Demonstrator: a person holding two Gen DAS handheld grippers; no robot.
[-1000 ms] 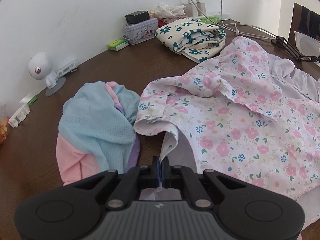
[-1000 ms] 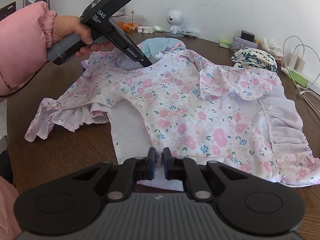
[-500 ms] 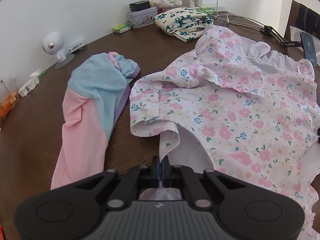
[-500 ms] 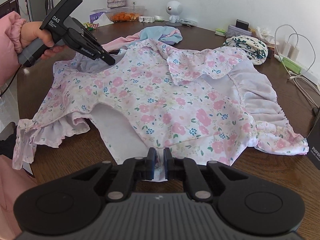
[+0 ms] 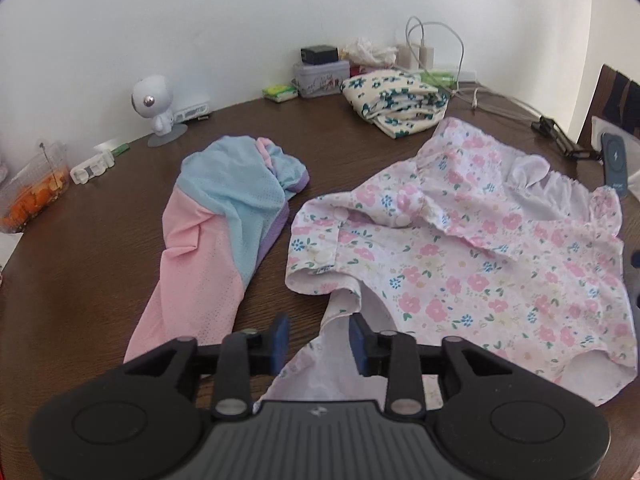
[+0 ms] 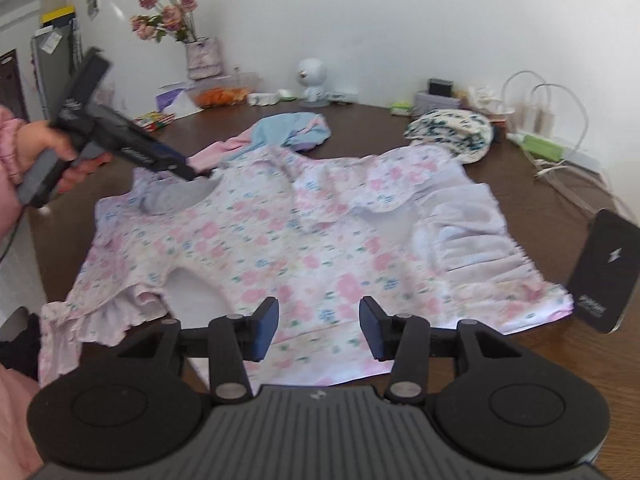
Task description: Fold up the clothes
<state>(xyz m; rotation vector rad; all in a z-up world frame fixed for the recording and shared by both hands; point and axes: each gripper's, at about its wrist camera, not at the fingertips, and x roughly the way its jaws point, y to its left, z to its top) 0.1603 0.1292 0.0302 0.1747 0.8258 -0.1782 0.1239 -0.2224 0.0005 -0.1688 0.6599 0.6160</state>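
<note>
Both claws have just been opened. The flowery dress (image 6: 304,248) is let go between the left gripper (image 5: 318,340) and right gripper (image 6: 319,326). It should be smoothed flat before being folded.

Right gripper (image 6: 319,326), jaws just opened, above the floral garment (image 6: 304,240) spread on the tabletop (image 6: 560,352); left gripper (image 6: 192,172) at its far-left edge.

Black tongs (image 5: 319,340) with blue pads (image 6: 265,328), silver screws, ribbed grey body; puffy pink sleeve (image 6: 10,148).
</note>
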